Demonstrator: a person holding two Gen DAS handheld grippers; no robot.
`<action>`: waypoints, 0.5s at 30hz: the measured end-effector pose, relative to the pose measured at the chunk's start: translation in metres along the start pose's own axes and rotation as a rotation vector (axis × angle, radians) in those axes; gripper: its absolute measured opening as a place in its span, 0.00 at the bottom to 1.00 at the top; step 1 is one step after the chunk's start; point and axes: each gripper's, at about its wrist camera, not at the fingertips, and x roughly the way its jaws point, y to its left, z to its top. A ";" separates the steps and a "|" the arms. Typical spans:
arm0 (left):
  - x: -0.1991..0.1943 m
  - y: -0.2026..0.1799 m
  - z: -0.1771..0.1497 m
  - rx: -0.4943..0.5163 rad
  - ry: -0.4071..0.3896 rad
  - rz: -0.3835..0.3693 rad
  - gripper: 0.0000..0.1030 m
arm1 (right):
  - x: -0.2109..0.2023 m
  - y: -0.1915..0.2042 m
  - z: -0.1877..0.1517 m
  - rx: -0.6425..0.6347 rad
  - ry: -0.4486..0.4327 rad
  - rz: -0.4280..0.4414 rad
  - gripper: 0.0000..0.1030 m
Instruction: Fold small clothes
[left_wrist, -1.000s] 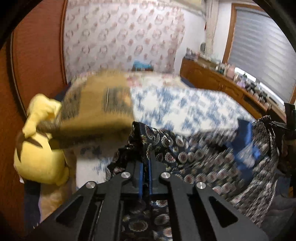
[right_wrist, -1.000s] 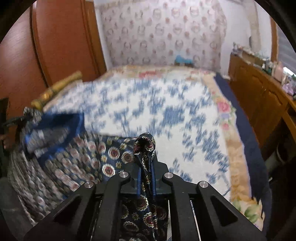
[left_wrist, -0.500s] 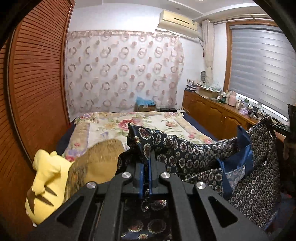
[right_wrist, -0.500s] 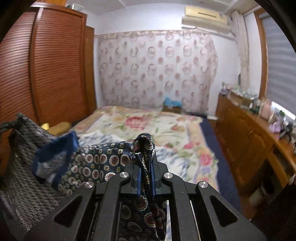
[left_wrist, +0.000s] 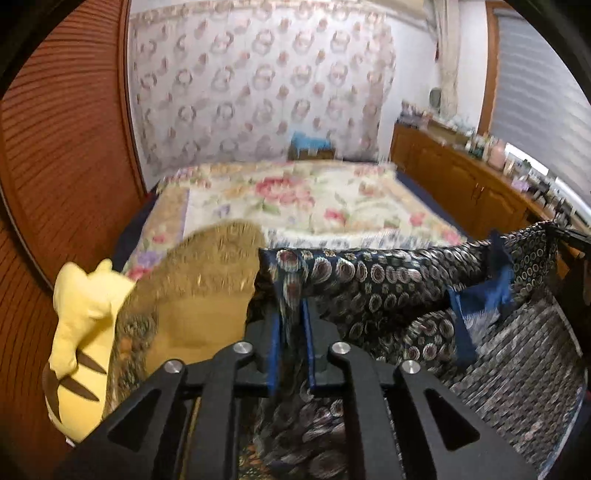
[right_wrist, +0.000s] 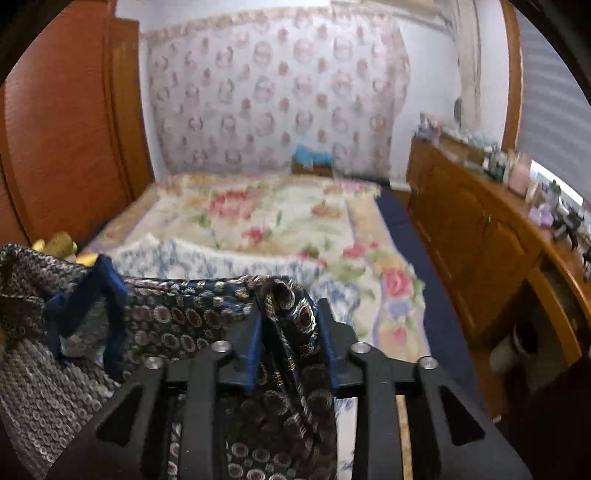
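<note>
Evenly lit by daylight from the window blind (left_wrist: 546, 96) at right; motion-blurred throughout, strongly bowed and dark-vignetted at fisheye edges

No text, label, brand, number or sign can be read in either view; both pictures are blurred.
</note>
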 end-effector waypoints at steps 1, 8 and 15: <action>-0.001 -0.002 -0.003 -0.002 0.003 -0.004 0.18 | 0.004 0.004 -0.006 -0.007 0.013 0.000 0.34; -0.020 -0.005 -0.022 0.001 -0.009 -0.023 0.36 | 0.007 0.043 -0.018 -0.054 0.009 0.075 0.43; -0.028 0.006 -0.026 -0.021 -0.032 -0.010 0.36 | 0.031 0.105 -0.017 -0.075 0.057 0.174 0.48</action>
